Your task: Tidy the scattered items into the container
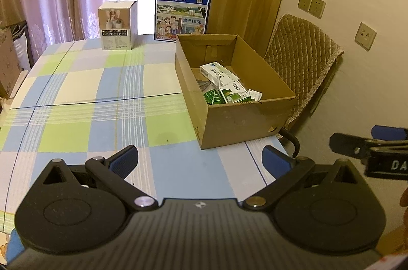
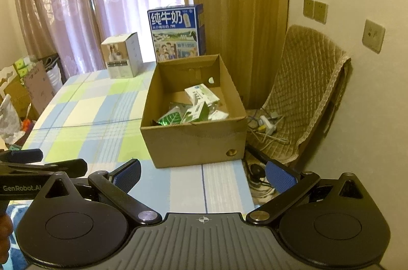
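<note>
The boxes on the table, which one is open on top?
The brown cardboard box nearest the tongs. Its top is open, with small cartons inside. The white box and the blue milk box behind it are closed.

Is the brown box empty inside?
No, the brown cardboard box has several green and white packets lying on its bottom.

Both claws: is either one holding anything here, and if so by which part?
Nothing is held. The left claw and the right claw are both open and empty above the table; the small packets lie inside the cardboard box.
</note>
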`<state>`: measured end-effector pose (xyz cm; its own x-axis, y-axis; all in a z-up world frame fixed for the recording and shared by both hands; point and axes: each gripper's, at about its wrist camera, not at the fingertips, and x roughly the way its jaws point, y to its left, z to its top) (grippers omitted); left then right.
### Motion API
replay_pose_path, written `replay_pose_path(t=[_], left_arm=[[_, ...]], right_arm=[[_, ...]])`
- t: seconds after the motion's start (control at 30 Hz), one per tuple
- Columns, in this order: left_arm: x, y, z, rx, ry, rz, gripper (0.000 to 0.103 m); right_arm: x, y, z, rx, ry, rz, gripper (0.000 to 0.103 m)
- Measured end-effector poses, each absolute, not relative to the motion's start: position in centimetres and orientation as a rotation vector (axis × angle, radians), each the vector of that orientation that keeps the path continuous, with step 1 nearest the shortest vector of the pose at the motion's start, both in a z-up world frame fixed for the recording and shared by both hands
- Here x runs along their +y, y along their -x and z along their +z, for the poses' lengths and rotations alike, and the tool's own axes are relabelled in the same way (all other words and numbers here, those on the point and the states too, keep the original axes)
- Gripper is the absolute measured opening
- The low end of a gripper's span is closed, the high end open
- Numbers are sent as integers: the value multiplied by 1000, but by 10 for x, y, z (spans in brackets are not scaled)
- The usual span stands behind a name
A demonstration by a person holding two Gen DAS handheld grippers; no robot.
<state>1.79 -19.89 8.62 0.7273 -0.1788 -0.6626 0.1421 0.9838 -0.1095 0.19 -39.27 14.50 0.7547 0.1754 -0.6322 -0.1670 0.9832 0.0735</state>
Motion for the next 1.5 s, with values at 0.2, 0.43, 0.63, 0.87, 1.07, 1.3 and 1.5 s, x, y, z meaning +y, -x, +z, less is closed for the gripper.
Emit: replay_pose_path(t=[0.2,0.43,0.63,0.87,1.07,1.3,1.5], left_arm=[[-201,-16,88,734,52,-183,102],[-203,-16,89,734,55,-179,102],[-203,-15,91,730,52,-179,102],[-207,-17,94,724,44,-181,102],[-208,-17,93,726,43,-178,102],[-208,-17,90,732,45,-176,102],[-208,-17,87,737,42,-174,102]], right_arm=[[-392,-2,149,685,-24,184,101],[-390,-3,146,697,-10,186,101],[-390,-2,144,701,-7,190,101],[-392,-2,144,699,-12,189,101],[-393,-4,143,706,-17,188,101],[-393,-3,139,717,-17,187,101],[-394,-3,137,721,-20,187,101]])
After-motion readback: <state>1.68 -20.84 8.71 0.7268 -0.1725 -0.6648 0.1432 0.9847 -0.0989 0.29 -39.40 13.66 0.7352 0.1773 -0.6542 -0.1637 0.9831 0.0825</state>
